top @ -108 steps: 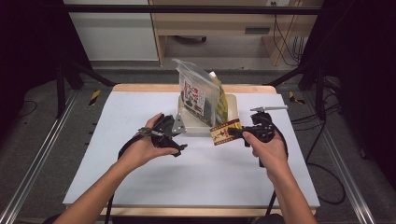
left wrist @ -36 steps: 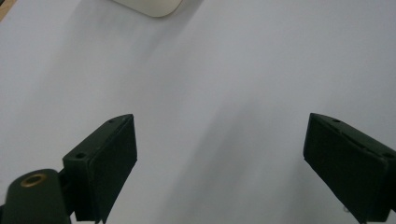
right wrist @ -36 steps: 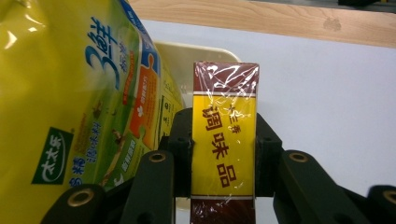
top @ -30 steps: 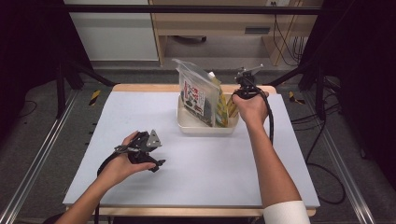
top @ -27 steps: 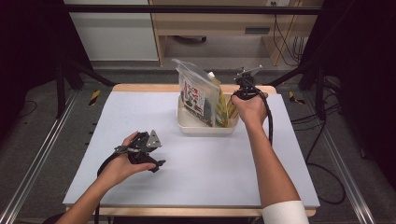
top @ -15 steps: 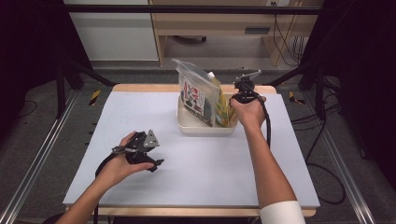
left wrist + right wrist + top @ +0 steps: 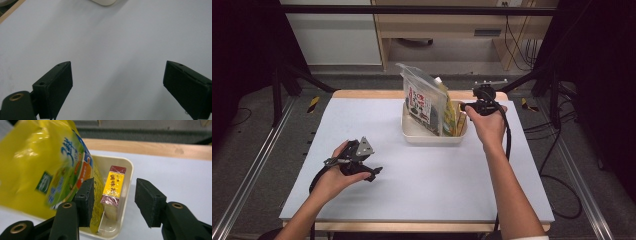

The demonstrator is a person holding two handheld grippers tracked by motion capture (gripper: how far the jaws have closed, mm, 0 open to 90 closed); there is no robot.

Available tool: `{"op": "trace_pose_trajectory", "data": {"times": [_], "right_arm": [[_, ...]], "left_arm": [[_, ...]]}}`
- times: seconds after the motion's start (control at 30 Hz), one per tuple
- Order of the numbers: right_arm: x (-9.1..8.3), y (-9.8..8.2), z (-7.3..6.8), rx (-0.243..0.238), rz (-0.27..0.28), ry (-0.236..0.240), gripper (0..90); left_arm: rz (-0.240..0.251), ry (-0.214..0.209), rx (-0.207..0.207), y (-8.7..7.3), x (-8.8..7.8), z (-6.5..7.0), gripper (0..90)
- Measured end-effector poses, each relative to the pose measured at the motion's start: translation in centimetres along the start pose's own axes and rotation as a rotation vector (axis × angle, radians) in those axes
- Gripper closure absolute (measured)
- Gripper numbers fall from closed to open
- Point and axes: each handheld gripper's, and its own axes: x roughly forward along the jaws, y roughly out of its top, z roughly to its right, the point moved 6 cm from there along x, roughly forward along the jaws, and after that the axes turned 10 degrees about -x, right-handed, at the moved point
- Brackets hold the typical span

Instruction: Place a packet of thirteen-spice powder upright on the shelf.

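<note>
A cream bin [image 7: 432, 136] stands at the table's far middle. In it stand a clear pouch with a red-and-white label [image 7: 421, 100], a yellow pouch [image 7: 448, 112] [image 7: 50, 165] and a small yellow-and-maroon box [image 7: 113, 187] against the bin's right wall [image 7: 126, 195]. My right gripper [image 7: 465, 106] [image 7: 113, 193] hovers at the bin's right rim. Its jaws have just been opening and stand apart; the box shows between them with no pad pressing on it. My left gripper [image 7: 373, 172] [image 7: 117, 77] rests low over the front left of the table, jaws wide open on nothing.
The white table top [image 7: 422, 185] has a wooden edge [image 7: 150, 148] behind the bin. Black frame posts and cables stand off the table on both sides. The bin's corner [image 7: 103, 2] shows far ahead in the left gripper view.
Earlier the right gripper held the box in front of the bin; the box now stands inside it. The left hand pulled back to the front left. The right hand shifted slightly rightward.
</note>
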Motion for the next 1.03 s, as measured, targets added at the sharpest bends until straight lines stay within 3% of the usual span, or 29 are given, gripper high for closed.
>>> {"op": "trace_pose_trajectory", "data": {"times": [0.07, 0.23, 0.5, 0.63, 0.8, 0.93, 1.03], "right_arm": [[-0.9, -0.6, 0.1, -0.035, 0.044, -0.003, 48.9], [-2.7, -2.8, 0.0, -0.070, 0.134, 0.002, 47.0], [-3.6, -7.1, -0.2, -0.114, 0.220, -0.017, 28.7], [-3.2, -9.4, -0.1, -0.133, 0.227, -0.037, 20.2], [-2.2, -12.1, 0.2, -0.140, 0.187, -0.025, 15.1], [-2.0, -13.3, 0.7, -0.132, 0.161, -0.058, 14.2], [-2.0, -13.9, 0.6, -0.161, 0.159, -0.059, 12.8]], "left_arm": [[0.012, 0.014, -0.020, -0.3, 0.0, -0.7, 7.4], [0.040, 0.036, -0.089, -1.0, -0.3, -2.4, 6.4], [0.089, 0.057, -0.167, -2.3, -0.9, -4.6, 5.8], [0.083, 0.083, -0.174, -3.0, -0.9, -5.4, 5.3], [0.091, 0.110, -0.202, -3.7, -0.8, -6.3, 5.2], [0.080, 0.129, -0.214, -4.3, -0.6, -6.9, 5.0], [0.078, 0.150, -0.231, -4.6, -0.4, -7.4, 5.1]]}}
